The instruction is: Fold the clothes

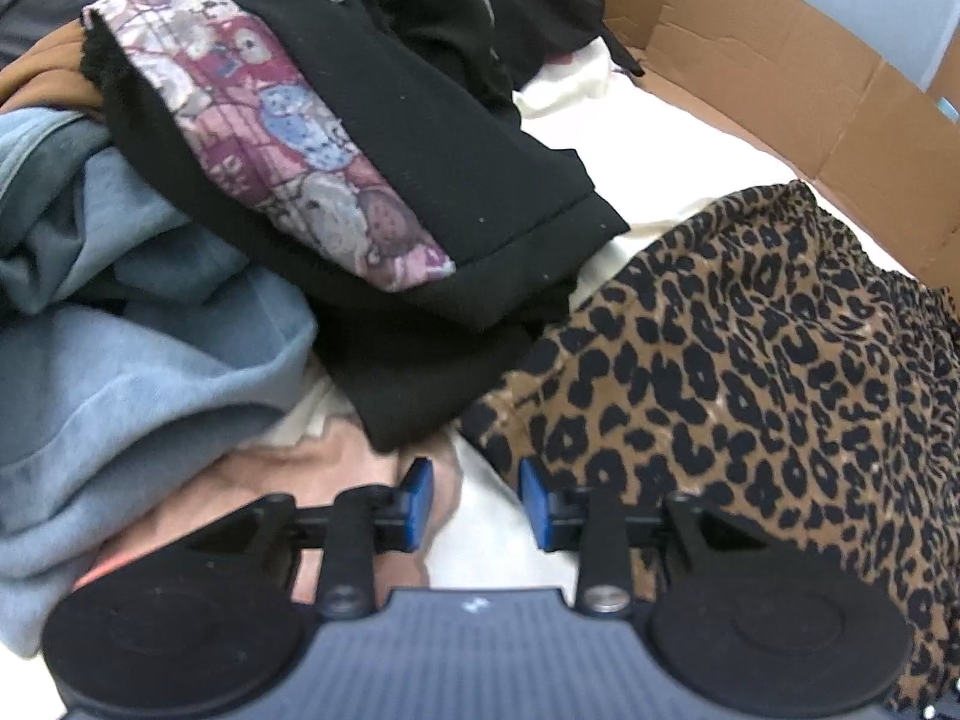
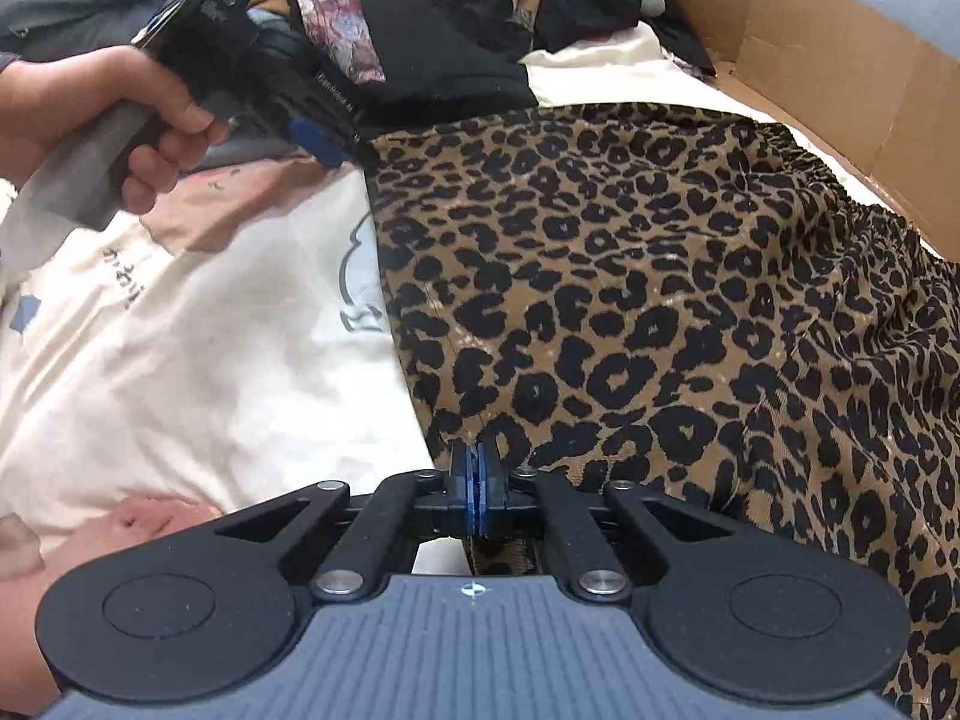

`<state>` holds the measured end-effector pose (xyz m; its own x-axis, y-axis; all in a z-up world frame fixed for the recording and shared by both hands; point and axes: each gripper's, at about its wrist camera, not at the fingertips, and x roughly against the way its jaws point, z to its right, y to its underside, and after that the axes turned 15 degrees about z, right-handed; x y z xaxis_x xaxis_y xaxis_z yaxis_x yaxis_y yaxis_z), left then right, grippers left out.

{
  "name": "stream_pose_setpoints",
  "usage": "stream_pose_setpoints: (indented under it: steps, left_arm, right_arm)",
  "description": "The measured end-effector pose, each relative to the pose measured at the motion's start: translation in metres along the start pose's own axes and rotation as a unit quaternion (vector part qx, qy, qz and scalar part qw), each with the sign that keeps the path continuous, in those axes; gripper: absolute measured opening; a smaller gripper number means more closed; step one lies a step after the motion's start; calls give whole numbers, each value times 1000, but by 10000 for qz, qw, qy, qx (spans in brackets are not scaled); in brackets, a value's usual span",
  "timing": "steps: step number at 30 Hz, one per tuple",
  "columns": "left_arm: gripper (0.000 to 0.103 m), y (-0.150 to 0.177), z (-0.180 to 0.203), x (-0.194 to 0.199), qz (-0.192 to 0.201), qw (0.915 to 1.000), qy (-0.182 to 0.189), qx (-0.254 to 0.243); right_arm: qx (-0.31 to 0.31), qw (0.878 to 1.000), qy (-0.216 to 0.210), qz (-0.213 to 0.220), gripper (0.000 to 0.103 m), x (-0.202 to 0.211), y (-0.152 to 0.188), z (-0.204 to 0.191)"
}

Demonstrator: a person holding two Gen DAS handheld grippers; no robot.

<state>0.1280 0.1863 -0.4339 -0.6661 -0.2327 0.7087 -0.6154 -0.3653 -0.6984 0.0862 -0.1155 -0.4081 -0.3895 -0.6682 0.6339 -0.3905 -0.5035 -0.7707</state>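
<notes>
Leopard-print brown-and-black garment (image 2: 630,276), cream sheet (image 2: 198,360), blue sweatshirt (image 1: 132,360)

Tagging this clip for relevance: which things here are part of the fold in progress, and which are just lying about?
In the job:
- leopard-print garment, near edge pinched
- right claw, shut on it
- left claw, open at its far corner

Lying about:
- black garment with floral lining
- blue garment
- cream printed fabric underneath
- cardboard box
</notes>
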Motion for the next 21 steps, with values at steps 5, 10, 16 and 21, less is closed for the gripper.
stream_pose_setpoints:
  steps: [5,10,16,21]
  left_arm:
    - [40,-1,-5,-16,106,9999,53,34]
    - [46,1,-2,-26,232,9995,168,-125]
    - [46,4,-2,-25,458,9982,312,-245]
    - [35,6,-7,-21,474,9974,478,-237]
  right_arm:
    - [-298,9995,-129,-45,2,1,1,5]
    - [-726,9971,-158,136,4,14,-7,14]
    - [-1109,9929,-46,421,4,25,-17,29]
    - [-1251,9911,67,460,4,24,-18,37]
